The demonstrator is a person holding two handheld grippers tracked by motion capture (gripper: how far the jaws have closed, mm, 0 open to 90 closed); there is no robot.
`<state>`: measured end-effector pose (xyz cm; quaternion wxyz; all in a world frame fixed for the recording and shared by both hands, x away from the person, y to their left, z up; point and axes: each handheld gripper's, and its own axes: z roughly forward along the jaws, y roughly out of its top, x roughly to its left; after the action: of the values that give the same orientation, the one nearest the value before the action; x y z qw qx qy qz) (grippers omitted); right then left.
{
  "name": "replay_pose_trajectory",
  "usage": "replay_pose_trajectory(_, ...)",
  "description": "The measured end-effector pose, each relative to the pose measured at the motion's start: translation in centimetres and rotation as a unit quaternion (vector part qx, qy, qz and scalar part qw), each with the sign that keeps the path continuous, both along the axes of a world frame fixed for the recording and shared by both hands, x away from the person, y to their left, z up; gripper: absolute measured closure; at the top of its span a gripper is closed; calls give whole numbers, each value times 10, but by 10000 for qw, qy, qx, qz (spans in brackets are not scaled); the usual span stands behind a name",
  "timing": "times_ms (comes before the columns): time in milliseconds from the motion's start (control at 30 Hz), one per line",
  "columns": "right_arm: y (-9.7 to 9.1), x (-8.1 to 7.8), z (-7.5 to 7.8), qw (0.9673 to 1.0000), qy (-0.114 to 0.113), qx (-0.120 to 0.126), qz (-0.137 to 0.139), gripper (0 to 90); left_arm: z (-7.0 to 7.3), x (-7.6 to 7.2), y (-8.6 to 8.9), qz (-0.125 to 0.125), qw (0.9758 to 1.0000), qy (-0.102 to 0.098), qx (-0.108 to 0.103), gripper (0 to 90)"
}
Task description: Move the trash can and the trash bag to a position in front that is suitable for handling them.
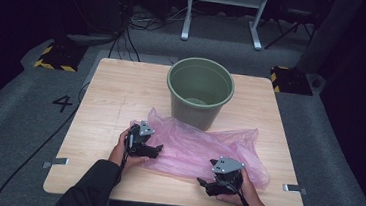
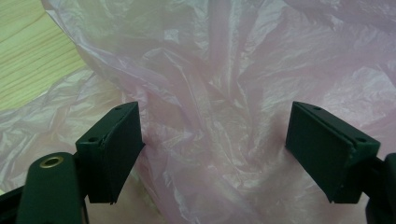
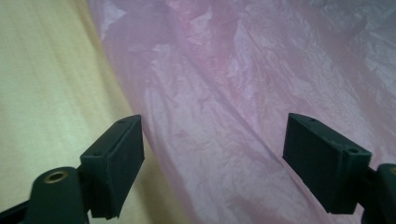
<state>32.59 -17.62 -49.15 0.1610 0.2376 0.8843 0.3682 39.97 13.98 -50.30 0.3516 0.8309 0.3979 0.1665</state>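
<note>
A crumpled, see-through pink plastic bag point(image 1: 202, 145) lies flat on the wooden table point(image 1: 116, 92), just in front of an upright green bucket point(image 1: 199, 92) whose inside looks bare. My left gripper point(image 1: 156, 151) sits at the bag's left end, pointing right. Its jaws stand wide apart in the left gripper view, with wrinkled pink film point(image 2: 210, 93) between them and untouched by the pads. My right gripper point(image 1: 203, 183) rests at the bag's near right edge, pointing left. It is open too, and the bag's edge point(image 3: 224, 121) runs between its jaws beside bare wood point(image 3: 46, 84).
The table's front edge runs close behind both hands, with a metal clip point(image 1: 56, 161) at each front corner. Black-and-yellow striped blocks point(image 1: 57, 58) sit on the grey floor by the far corners. Cables point(image 1: 127, 33) and a white frame point(image 1: 223, 16) lie beyond.
</note>
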Motion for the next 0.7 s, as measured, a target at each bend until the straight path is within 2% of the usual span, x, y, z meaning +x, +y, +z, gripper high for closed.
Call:
replay_pose_trajectory(167,-2,12,-6,9996,-125,-100,-234,234,0,5,-4,-40,10000,-17,3,185)
replay_pose_trajectory(300,-5,20,-7,9991,-168,-72,-380,276,0,10,-9,-132,9999,-11,9,185)
replay_pose_trajectory(400,-8,27,-8,9989,-79,8,-469,268,0,12,-11,-174,9998,-56,39,185)
replay_pose_trajectory(533,-13,36,-8,9984,-109,15,-560,256,1,13,-14,-252,9995,-154,103,192)
replay_pose_trajectory(600,-14,38,-8,9982,-93,24,-593,248,0,14,-14,-250,9995,-138,91,191)
replay_pose_trajectory(633,-17,44,-9,9983,32,104,-567,213,0,16,-14,-252,9996,-69,50,191)
replay_pose_trajectory(667,-17,44,-9,9983,32,104,-567,213,0,16,-14,-252,9996,-69,50,190)
replay_pose_trajectory(700,-20,51,-11,9981,157,223,-556,180,0,17,-13,-228,9997,-42,18,186)
